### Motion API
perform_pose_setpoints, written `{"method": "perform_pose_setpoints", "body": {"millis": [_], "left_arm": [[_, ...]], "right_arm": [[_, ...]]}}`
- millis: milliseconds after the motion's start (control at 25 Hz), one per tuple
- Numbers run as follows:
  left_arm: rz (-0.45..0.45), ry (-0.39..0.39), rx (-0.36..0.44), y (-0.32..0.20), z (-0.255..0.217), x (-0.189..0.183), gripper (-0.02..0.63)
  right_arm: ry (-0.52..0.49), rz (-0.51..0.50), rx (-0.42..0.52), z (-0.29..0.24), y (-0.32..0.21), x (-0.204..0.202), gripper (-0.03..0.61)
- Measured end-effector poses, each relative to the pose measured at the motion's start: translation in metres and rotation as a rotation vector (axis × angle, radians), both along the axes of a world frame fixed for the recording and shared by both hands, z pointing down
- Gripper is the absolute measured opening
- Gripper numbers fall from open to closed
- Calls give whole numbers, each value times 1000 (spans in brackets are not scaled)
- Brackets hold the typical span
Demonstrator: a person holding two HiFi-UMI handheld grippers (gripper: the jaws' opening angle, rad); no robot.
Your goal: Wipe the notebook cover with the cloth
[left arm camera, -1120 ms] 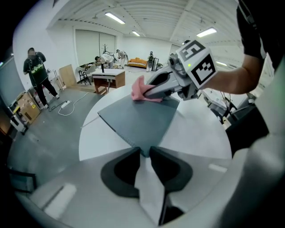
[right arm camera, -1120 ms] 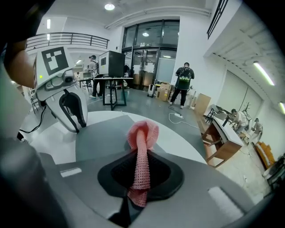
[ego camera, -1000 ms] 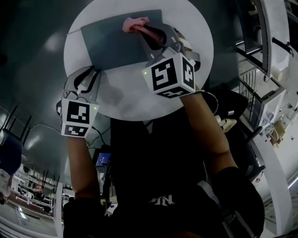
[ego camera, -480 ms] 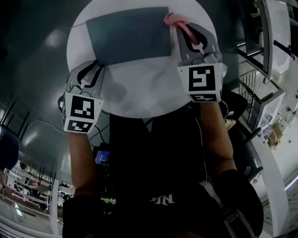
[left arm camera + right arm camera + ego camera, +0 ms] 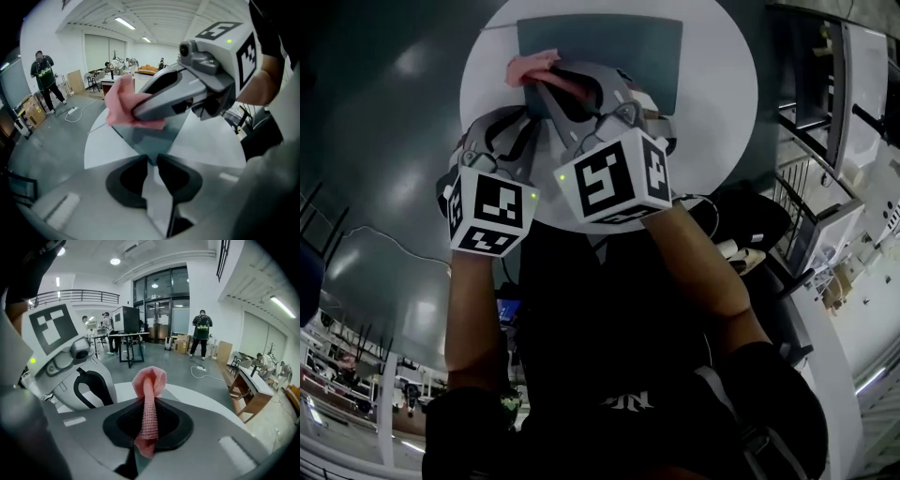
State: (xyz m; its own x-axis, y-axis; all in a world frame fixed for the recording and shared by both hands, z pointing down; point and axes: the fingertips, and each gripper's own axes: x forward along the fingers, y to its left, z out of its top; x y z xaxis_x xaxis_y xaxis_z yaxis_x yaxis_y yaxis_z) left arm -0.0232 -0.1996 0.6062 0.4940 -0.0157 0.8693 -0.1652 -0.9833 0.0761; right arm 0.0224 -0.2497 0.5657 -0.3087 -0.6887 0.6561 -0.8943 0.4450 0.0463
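Observation:
A dark teal notebook lies on the round white table. My right gripper is shut on a pink cloth, which rests at the notebook's left edge. In the right gripper view the cloth stands pinched upright between the jaws of the right gripper. My left gripper sits at the notebook's near-left corner. In the left gripper view its jaws are almost together, and the notebook runs by its corner into the narrow gap of the left gripper. The cloth hangs just beyond.
The two grippers are close together, almost side by side. A person stands in the hall behind, and another person stands by boxes. A cable lies on the floor. Metal racks stand right of the table.
The right gripper has carried the cloth from the notebook's right edge across to its left edge. The left gripper has stayed at the near-left corner.

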Motion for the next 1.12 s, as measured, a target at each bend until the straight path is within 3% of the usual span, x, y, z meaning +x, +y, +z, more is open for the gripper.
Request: {"method": "perform_pose_setpoints", "body": {"millis": [160, 440, 1120], "left_arm": [[-7, 4, 8, -1, 0, 0, 66], [-13, 1, 3, -5, -1, 2, 66], [-18, -74, 10, 1, -1, 4, 66]], "right_arm": [[14, -30, -33, 18, -8, -17, 32], [54, -55, -47, 28, -4, -9, 31], [107, 120, -68, 30, 67, 117, 31]]}}
